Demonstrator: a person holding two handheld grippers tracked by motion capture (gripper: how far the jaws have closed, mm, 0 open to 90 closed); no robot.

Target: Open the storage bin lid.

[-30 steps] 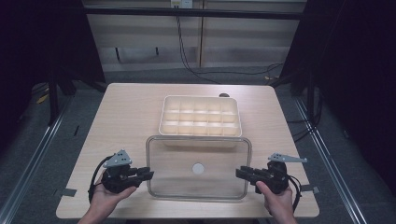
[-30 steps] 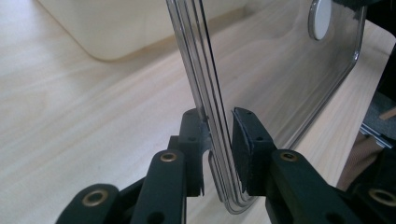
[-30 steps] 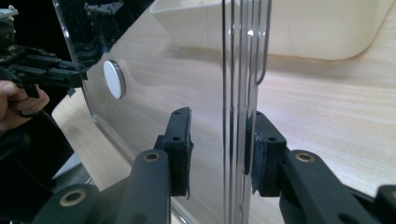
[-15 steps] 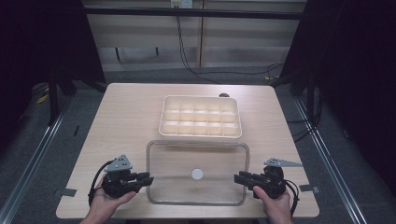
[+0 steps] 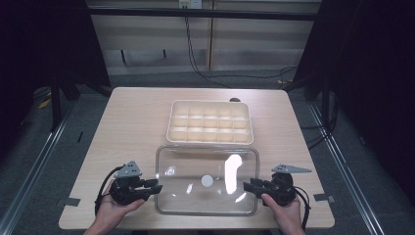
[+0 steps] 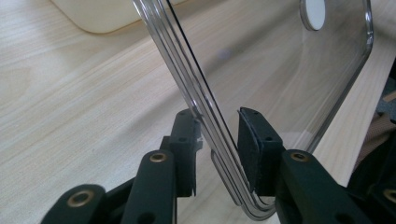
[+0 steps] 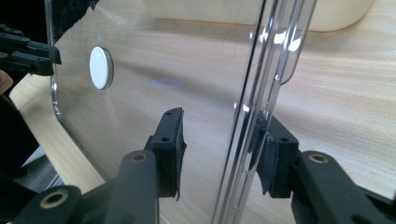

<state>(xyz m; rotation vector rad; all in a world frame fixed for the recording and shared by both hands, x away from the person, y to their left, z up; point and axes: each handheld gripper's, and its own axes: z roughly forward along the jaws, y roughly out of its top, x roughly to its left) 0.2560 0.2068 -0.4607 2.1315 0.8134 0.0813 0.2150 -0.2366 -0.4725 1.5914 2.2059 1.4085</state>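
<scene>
Clear plastic lid (image 5: 205, 181) lies flat on the near part of the surface (image 5: 132, 127), just near of the cream compartment tray (image 5: 210, 122); one lid, one tray, two grippers. A white round sticker (image 5: 207, 180) sits at the lid's middle.

Left gripper (image 5: 149, 187) is at the lid's left edge, right gripper (image 5: 250, 186) at its right edge. In the left gripper view the lid rim (image 6: 205, 116) runs between the jaws, which are spread with gaps at the pads; jaws have just been opening. Right gripper view is the same: rim (image 7: 261, 93) stands between spread jaws, left pad (image 7: 173, 149) clearly off it, far pad close to or touching it, jaws have just been opening too.

Step, as I judge it: lid set down beside the tray, release under way. Next move calls for both grippers to back straight out sideways, away from the rim, without dragging the lid or nudging it into the tray
</scene>
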